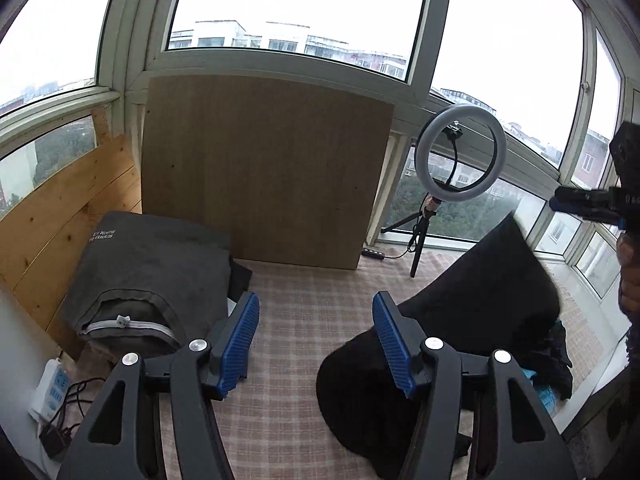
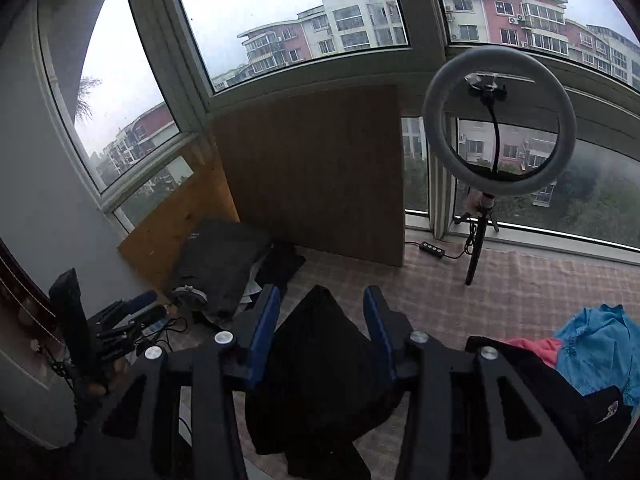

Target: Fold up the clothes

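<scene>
Both claws are spread wide here. The left gripper [image 1: 316,344] has its blue-padded fingers [image 1: 240,344] well apart with nothing between them, just hanging over the pink checked mat [image 1: 304,304]; its right finger sits in front of the black garment [image 1: 480,300], so hard to say if it's touching the cloth or just overlapping it in the shot. The right gripper [image 2: 320,332] is gaping too, and from its own camera the black garment [image 2: 320,368] pokes up between the fingers in a peak, but the pads aren't pinched on it, so I wouldn't call that a grab. In the left view that same garment stands up in a point, and the right gripper shows only as a dark chunk cut off at the frame edge [image 1: 588,204]. Over to the left there's a folded grey shirt [image 1: 152,272] lying on the mat against the wooden boards [image 1: 264,168], with some print I can't read. A heap of blue and pink clothes [image 2: 596,344] sits off to the right, half hidden behind the gripper body. Ring light [image 2: 500,120] on a tripod stands by the window.
</scene>
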The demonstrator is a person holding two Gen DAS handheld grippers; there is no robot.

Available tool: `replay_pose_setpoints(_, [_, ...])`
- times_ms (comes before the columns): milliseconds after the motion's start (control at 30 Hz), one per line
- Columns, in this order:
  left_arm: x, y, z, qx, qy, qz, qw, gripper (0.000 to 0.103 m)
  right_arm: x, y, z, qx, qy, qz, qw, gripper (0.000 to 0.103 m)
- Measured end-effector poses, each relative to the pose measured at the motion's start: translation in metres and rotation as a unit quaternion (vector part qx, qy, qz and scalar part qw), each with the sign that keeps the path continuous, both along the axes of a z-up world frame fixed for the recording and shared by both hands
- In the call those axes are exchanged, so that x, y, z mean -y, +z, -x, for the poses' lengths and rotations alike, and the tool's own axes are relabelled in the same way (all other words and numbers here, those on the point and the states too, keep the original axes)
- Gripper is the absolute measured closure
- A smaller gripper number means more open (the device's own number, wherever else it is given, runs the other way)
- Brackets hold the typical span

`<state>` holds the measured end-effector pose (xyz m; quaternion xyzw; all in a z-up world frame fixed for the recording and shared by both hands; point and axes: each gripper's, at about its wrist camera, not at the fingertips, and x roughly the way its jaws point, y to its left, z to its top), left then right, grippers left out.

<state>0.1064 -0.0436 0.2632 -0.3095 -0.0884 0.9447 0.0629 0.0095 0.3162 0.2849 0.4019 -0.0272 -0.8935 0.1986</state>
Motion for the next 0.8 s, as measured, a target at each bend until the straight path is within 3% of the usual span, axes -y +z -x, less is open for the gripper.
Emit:
replay_pose_setpoints(100, [0.000,-0.016,0.001,0.025,0.007,0.002,0.9997,0.046,-0.030,-0.094,0.022,0.083,-0.045,-0.055,0.994,0.052])
replay_pose_setpoints(200, [-0.003,-0.033,0.002,0.051,0.006,0.002,0.9987,0.046,-0.052,-0.182,0.038,0.167,-0.071,-0.091,0.979,0.052])
replay_pose_setpoints(267, [-0.014,-0.046,0.003,0.068,-0.010,0.000,0.9976,0.045,-0.058,-0.219,0.047,0.210,-0.074,-0.091,0.971,0.052])
replay_pose_setpoints(367, [-0.033,-0.068,0.009,0.098,-0.031,0.000,0.9947,0.043,-0.060,-0.250,0.052,0.240,-0.079,-0.117,0.961,0.054])
replay_pose_setpoints(400, [-0.039,-0.074,0.012,0.109,-0.038,-0.001,0.9933,0.043,-0.061,-0.254,0.052,0.243,-0.077,-0.117,0.960,0.062])
replay_pose_setpoints(433, [-0.046,-0.081,0.014,0.120,-0.045,-0.001,0.9918,0.043,-0.065,-0.257,0.051,0.245,-0.074,-0.109,0.961,0.098])
replay_pose_setpoints(533, [-0.068,-0.101,0.021,0.150,-0.070,0.007,0.9862,0.043,-0.095,-0.240,0.043,0.215,-0.100,-0.074,0.969,0.100])
replay_pose_setpoints(667, [-0.106,-0.131,0.031,0.190,-0.111,0.020,0.9752,0.043,-0.169,-0.181,0.019,0.144,-0.185,-0.055,0.971,0.101])
replay_pose_setpoints(733, [-0.130,-0.146,0.039,0.206,-0.137,0.029,0.9683,0.043,-0.212,-0.152,0.001,0.110,-0.246,-0.081,0.960,0.101])
replay_pose_setpoints(800, [-0.155,-0.161,0.049,0.220,-0.164,0.040,0.9607,0.042,-0.257,-0.127,-0.020,0.085,-0.314,-0.117,0.938,0.101])
